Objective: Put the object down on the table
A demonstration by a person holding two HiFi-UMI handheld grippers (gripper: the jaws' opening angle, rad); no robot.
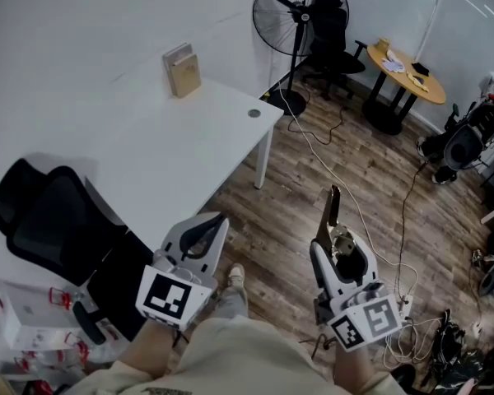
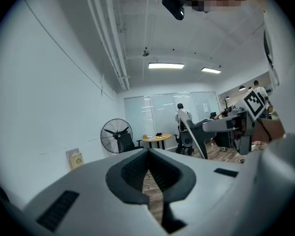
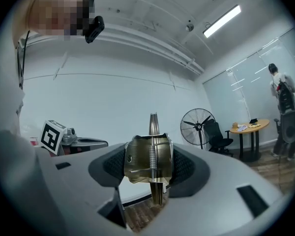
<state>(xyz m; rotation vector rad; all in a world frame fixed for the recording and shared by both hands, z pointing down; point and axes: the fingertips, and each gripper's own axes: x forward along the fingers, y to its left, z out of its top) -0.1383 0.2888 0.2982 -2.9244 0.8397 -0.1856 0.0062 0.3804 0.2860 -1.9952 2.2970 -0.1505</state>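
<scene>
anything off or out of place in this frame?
Nothing spilled or damaged. The only untidy bit: loose cables lie across the wood floor near the fan. The right gripper holds a brass-coloured spring clip in the air, over the floor beside the white table.

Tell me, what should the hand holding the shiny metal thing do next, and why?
Probably carry the right tool leftward until it is over the white table. It is shut on the brass-coloured metal clip, but in the head view it hangs above the wooden floor, beside the table, so letting go now would likely drop the clip.
</scene>
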